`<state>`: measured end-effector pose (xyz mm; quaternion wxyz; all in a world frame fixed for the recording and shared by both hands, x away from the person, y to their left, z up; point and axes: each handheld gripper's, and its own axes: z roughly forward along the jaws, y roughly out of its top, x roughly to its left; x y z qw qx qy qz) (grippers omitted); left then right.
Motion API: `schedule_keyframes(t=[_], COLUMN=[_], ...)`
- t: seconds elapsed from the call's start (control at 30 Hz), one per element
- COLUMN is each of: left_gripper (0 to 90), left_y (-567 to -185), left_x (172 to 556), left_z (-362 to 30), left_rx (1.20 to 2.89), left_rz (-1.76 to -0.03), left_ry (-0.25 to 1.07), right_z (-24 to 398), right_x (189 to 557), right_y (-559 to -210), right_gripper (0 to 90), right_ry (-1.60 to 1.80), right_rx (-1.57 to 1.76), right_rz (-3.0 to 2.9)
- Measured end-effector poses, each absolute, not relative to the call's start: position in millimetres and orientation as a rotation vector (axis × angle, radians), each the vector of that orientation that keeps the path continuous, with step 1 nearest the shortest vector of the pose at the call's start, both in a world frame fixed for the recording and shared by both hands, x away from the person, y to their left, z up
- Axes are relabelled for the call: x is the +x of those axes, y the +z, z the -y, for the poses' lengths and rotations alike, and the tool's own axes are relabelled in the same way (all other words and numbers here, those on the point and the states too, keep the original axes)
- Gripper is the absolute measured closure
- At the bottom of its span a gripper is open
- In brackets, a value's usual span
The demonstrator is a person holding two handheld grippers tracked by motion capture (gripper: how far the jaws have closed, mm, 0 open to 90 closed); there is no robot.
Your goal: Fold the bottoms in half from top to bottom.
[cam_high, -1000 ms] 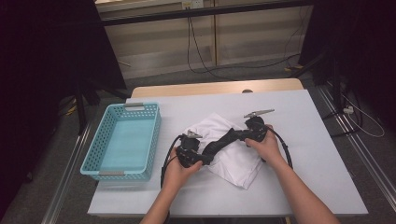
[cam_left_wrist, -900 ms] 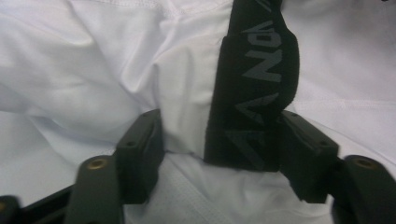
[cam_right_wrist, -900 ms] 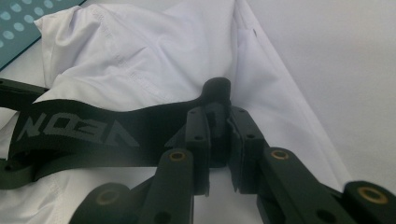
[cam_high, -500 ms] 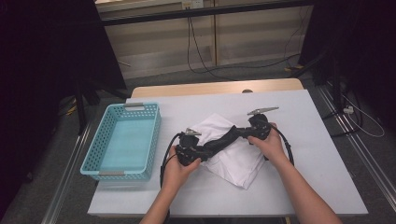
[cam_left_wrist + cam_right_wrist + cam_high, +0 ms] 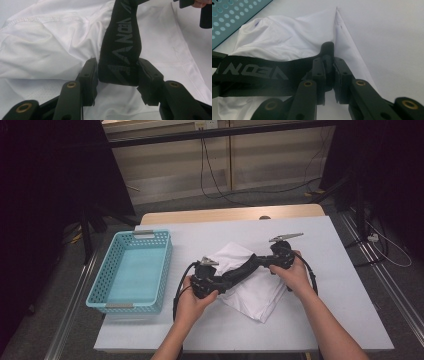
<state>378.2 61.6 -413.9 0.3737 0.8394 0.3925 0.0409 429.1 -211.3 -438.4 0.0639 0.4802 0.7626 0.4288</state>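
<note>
L hand-held gripper [image 5: 117, 75] is clamped on one end of the black band [image 5: 121, 47], its jaws having just been closing onto it; the band's end sits right betw. the pads. R hand-held gripper [image 5: 329, 75] pinches the other end tight. The band runs taut betw. both, just above the white cloth [image 5: 260, 287] on the bench [image 5: 350, 315]. Teal basket [image 5: 132, 270] stands well apart, L of the cloth.

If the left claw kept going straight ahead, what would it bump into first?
Probably the other claw. The left claw points along the black band it grips, stretched above the white cloth, toward the hand at the far end.
</note>
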Motion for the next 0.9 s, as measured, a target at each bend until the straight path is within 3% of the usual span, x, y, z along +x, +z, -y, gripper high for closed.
schedule_keyframes(t=[0.9], left_gripper=[54.6], left_y=[-412.0], left_x=[365.7], left_z=[-42.1], left_rx=[2.186], left_rz=[-0.941], left_ry=[0.077], right_z=[232.7], right_x=[415.3], right_y=[-436.2], right_gripper=[81.4], right_ry=[1.279], right_rx=[1.460], right_rz=[-2.321])
